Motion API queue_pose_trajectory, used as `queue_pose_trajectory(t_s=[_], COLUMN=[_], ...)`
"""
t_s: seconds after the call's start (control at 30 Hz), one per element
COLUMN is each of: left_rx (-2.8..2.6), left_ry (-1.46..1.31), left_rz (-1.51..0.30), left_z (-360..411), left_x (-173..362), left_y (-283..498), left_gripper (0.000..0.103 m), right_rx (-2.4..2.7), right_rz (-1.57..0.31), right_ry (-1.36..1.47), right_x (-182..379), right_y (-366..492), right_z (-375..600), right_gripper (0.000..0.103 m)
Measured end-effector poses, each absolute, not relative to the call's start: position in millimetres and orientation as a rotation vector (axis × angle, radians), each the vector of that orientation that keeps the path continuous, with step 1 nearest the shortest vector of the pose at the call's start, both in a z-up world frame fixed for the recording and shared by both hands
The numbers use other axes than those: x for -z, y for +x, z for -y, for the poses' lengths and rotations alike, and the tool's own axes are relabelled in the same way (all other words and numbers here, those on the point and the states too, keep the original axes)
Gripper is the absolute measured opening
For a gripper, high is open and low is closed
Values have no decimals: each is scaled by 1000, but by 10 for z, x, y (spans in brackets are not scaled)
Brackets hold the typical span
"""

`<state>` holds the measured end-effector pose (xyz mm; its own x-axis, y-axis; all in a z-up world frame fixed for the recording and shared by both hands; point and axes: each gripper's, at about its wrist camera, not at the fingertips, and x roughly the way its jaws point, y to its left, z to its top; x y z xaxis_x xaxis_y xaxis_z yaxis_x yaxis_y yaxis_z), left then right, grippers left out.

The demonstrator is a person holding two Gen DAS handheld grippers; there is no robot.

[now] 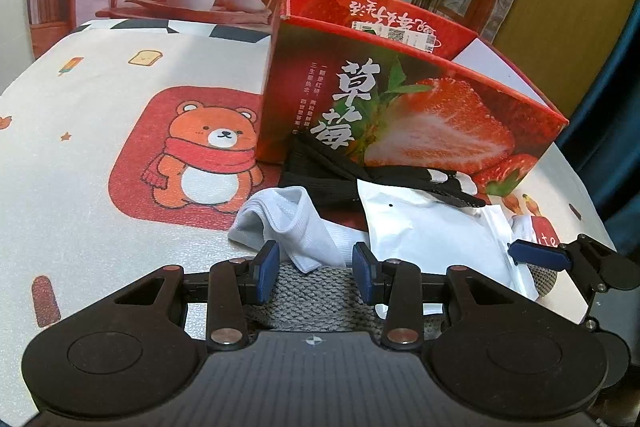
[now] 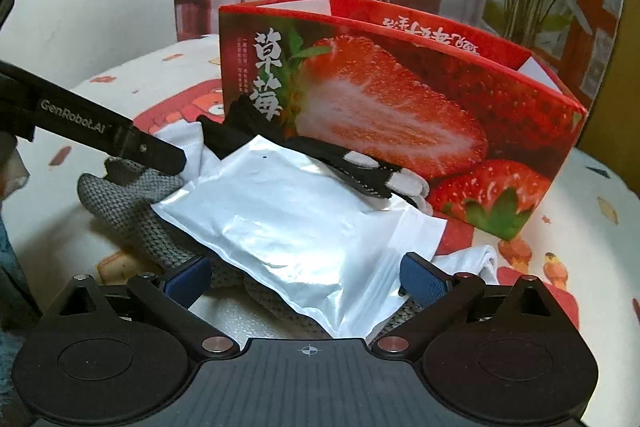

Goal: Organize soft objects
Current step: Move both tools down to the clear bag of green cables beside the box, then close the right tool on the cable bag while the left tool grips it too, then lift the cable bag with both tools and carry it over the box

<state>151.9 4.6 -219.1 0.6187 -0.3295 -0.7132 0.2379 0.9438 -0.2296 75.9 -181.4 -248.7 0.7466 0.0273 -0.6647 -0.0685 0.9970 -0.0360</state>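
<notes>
A heap of soft things lies in front of a red strawberry box [image 1: 400, 107] [image 2: 400, 99]. It holds a grey knitted cloth [image 1: 316, 291] [image 2: 128, 203], a white sock [image 1: 296, 223] [image 2: 180, 143], a black glove with pale patches [image 1: 320, 171] [image 2: 360, 167] and a white foil pouch [image 1: 432, 227] [image 2: 288, 219] on top. My left gripper [image 1: 316, 271] is shut on a fold of the grey knitted cloth, with the sock's edge draped between its pads. My right gripper [image 2: 306, 279] is wide open astride the pouch's near end, its pads not pressing. One of its fingers [image 1: 536, 255] shows at the right.
The box stands open at the top, its front wall against the heap. A second white sock [image 2: 472, 259] lies right of the pouch. The bear-print tablecloth [image 1: 80, 167] stretches bare to the left. A printed backdrop of plants stands behind, and dark blue fabric [image 1: 616, 147] borders the table's right edge.
</notes>
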Motion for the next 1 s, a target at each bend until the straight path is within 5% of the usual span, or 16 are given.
queue_pose_trajectory(t_s=[0.47,1.0], left_rx=[340,474], left_ry=[-133,-21], left_rz=[-809,-717], left_z=[-65,218], left_x=[2151,1914], left_y=[1508,1668], left_gripper=[42,42], right_rx=[16,23], right_rz=[-658,-554], right_ry=[27,120], right_x=[2380,2074], right_y=[773,960], right_z=[2063,2305], right_gripper=[81,79])
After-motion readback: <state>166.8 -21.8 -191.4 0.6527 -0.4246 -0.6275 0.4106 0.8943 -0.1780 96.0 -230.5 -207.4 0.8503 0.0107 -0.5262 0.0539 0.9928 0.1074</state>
